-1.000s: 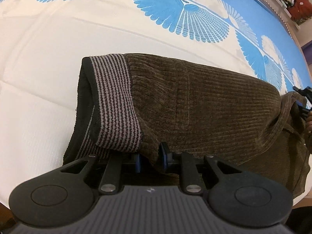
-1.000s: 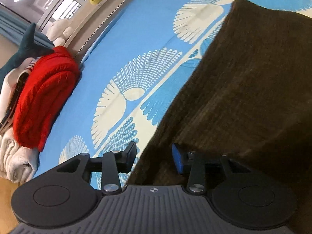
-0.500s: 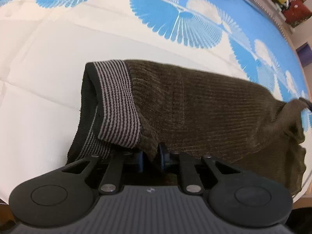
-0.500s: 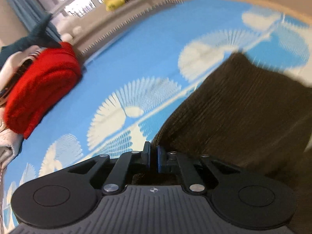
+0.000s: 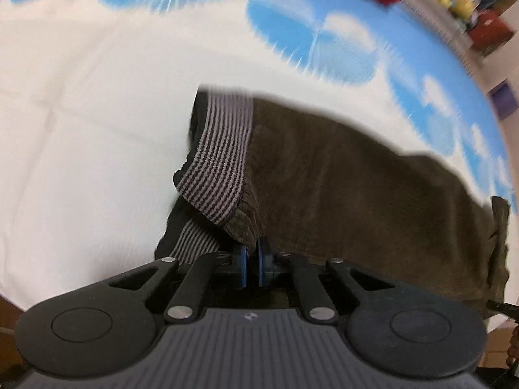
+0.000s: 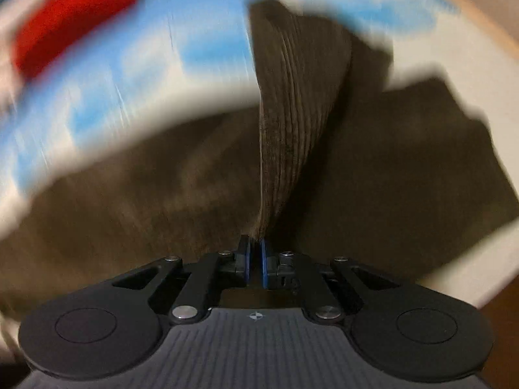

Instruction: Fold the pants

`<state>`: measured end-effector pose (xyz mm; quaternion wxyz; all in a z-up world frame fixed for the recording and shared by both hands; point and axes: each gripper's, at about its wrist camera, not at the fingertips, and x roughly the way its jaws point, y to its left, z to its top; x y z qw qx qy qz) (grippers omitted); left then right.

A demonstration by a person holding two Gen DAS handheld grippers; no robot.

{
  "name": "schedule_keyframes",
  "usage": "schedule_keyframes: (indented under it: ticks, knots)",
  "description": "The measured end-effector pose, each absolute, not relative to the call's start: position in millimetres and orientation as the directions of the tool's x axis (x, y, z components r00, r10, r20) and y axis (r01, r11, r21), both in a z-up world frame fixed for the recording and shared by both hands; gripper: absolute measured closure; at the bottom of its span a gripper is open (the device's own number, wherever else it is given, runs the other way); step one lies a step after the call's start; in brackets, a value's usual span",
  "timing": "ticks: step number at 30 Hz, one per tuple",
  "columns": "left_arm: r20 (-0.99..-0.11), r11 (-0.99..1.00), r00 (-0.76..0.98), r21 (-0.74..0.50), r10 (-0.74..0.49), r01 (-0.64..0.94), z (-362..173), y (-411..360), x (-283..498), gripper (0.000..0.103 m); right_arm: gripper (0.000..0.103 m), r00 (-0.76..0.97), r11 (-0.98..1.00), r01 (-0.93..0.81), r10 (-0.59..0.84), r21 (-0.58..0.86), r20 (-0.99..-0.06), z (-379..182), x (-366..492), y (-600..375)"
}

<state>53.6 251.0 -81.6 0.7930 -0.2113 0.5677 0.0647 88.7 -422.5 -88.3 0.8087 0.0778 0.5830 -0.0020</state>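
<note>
Now the left gripper (image 5: 252, 261) has its blue pads pressed almost together on the near edge of the brown corduroy pants (image 5: 350, 194), right beside the striped waistband (image 5: 220, 165), which rises just ahead and left of the claw. Beyond it spreads the blue-and-white bedsheet (image 5: 84, 123). Likewise the right gripper (image 6: 254, 261) is clamped on a pinched ridge of the pants (image 6: 292, 103), the fabric standing up straight ahead of its fingers, with more cloth spread either side. A blurred red bundle (image 6: 68, 19) lies far ahead to its left.

One pair of brown pants (image 5: 350, 201), two hand-held grippers: left (image 5: 252, 253), right (image 6: 255, 249).
</note>
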Motion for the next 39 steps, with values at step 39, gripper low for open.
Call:
schedule_keyframes:
  ticks: [39]
  knots:
    - [-0.858,0.876,0.513,-0.233,0.02,-0.423,-41.5,253.3,41.2,0.084,0.096,0.628,0.688,0.62,-0.147,0.377,-0.764,-48.3,70.1,-521.1]
